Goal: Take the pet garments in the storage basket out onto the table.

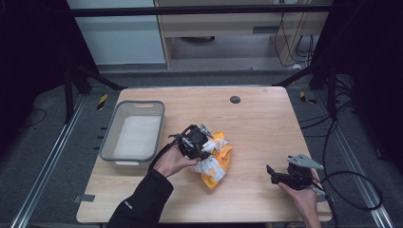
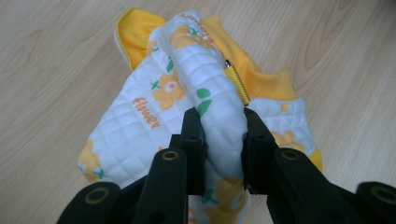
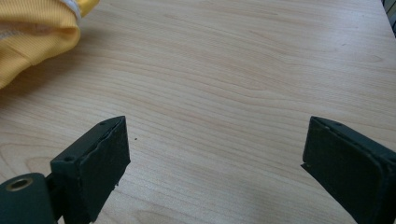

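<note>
A small quilted garment, white with yellow flowers and yellow ribbed trim, lies crumpled at the table's middle. My left gripper sits at its left edge, held by a hand in a dark sleeve. In the left gripper view the gripper is shut on a raised fold of the garment, with a zipper running along the fold. My right gripper rests near the table's front right, open, with bare wood between its jaws. The garment's yellow trim shows at the upper left of the right gripper view.
A grey plastic bin stands at the table's left side, holding nothing. A small dark round disc sits near the far edge. Cables trail off the right side. Open wood lies between the garment and the right gripper.
</note>
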`<state>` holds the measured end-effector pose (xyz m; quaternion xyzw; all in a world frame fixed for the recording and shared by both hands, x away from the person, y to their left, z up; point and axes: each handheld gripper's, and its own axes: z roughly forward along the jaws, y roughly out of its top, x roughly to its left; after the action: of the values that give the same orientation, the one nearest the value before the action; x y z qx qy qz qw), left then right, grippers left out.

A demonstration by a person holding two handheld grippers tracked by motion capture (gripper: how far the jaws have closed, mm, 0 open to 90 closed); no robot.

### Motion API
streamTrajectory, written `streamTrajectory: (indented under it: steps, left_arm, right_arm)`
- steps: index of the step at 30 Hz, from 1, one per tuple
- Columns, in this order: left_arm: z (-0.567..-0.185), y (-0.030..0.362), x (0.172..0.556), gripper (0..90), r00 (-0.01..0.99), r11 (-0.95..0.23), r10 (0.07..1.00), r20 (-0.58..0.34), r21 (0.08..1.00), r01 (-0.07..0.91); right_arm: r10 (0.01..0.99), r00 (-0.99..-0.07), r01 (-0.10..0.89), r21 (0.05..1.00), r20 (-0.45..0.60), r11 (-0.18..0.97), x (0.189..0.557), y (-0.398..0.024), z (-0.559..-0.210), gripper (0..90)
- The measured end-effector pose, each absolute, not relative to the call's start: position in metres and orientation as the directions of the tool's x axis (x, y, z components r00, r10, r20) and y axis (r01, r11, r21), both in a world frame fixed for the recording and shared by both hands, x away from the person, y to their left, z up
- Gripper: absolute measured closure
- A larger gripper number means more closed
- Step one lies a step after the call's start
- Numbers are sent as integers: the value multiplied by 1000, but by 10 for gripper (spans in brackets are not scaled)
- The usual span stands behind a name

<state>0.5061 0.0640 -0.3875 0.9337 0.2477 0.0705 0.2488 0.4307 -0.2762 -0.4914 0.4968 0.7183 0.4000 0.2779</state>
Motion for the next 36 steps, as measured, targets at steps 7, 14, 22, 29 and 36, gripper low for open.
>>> streamTrajectory:
  steps: [7, 14, 22, 29, 36]
  left_arm:
    - [-398, 61, 506, 728, 871, -758, 491, 0, 493, 427]
    - [-408, 58, 506, 704, 873, -767, 487, 4, 480, 426]
    - [-412, 60, 506, 636, 872, -769, 490, -1, 471, 432]
    - [-415, 63, 506, 514, 872, -773, 490, 16, 470, 425]
    - [-410, 69, 502, 374, 871, -762, 491, 22, 495, 417]
  right_arm:
    - [936, -352, 492, 850, -3, 188, 431, -276, -491, 73]
    - [935, -354, 494, 849, -3, 189, 431, -276, -491, 73]
    - [935, -354, 495, 848, -2, 189, 430, -276, -491, 73]
    - [936, -353, 497, 847, -1, 188, 430, -275, -491, 72]
    - [935, -355, 491, 849, -10, 196, 431, -276, -492, 72]
